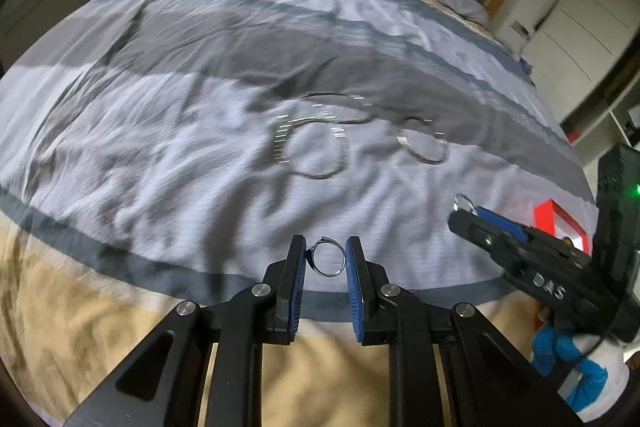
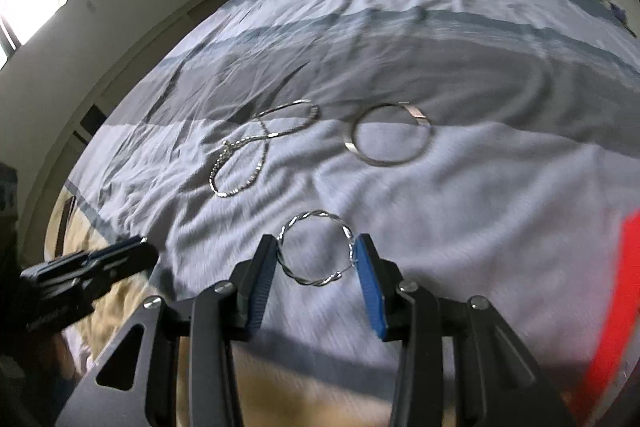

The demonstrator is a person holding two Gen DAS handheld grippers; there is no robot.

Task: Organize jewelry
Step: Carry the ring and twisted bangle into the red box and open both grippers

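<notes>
Carrying jewelry off the bedspread point(image 2: 460, 187): left gripper point(image 1: 326, 255) clamped on a small ring point(image 1: 328, 261), right gripper point(image 2: 316, 259) pinching a twisted hoop point(image 2: 316, 253). Left the chain bracelets point(image 2: 256, 147) and bangle point(image 2: 390, 135) on the bed. Probably needed next: setting both into the red box point(image 1: 560, 223).

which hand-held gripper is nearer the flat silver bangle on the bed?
Right, probably. The right hand-held gripper sits just short of the flat silver bangle; the left hand-held gripper hangs farther off to the left.
</notes>
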